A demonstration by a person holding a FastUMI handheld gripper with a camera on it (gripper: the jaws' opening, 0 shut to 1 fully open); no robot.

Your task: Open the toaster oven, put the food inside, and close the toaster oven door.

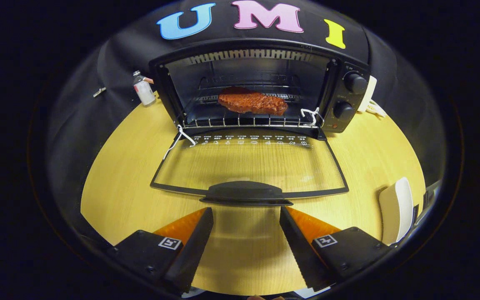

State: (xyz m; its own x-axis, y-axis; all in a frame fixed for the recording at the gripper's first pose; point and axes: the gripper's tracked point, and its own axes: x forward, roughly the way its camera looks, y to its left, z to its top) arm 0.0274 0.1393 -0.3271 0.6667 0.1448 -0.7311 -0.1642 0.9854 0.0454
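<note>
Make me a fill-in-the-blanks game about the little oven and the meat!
1. The steak lies on the ____ inside the toaster oven.
2. The oven door is folded down ____ onto the table.
3. The gripper is ____, with nothing between its fingers, just short of the door handle.
4. A small bottle stands ____ the oven.

Missing words: rack; open; open; beside
</note>
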